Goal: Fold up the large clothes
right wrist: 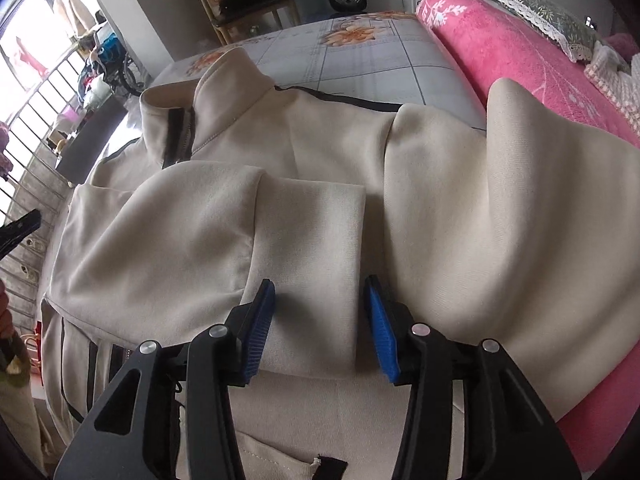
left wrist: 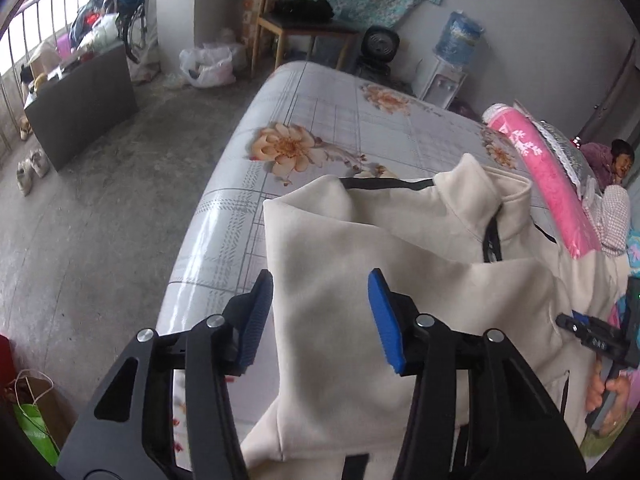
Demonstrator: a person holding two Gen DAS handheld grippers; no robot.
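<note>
A cream zip-up jacket (left wrist: 360, 260) (right wrist: 320, 152) with black trim lies on the flower-print bed (left wrist: 320, 100) (right wrist: 380, 52), its collar (right wrist: 224, 80) pointing toward the far side. One sleeve is folded across the chest, and its cuff (right wrist: 316, 240) lies between the blue pads of my right gripper (right wrist: 320, 324), which stands open just above it. My left gripper (left wrist: 322, 316) hovers open over the jacket's left edge with nothing pinched. In the left wrist view the right gripper (left wrist: 592, 332) shows at the right edge, held by a hand.
A rolled pink blanket (left wrist: 548, 184) (right wrist: 500, 40) and a pillow border the bed's right side, and the jacket's other sleeve drapes over the blanket. A chair (left wrist: 296, 20), fan (left wrist: 380, 46), water dispenser (left wrist: 452, 60) and dark cabinet (left wrist: 84, 100) stand on the concrete floor. A person (left wrist: 620, 160) is at the far right.
</note>
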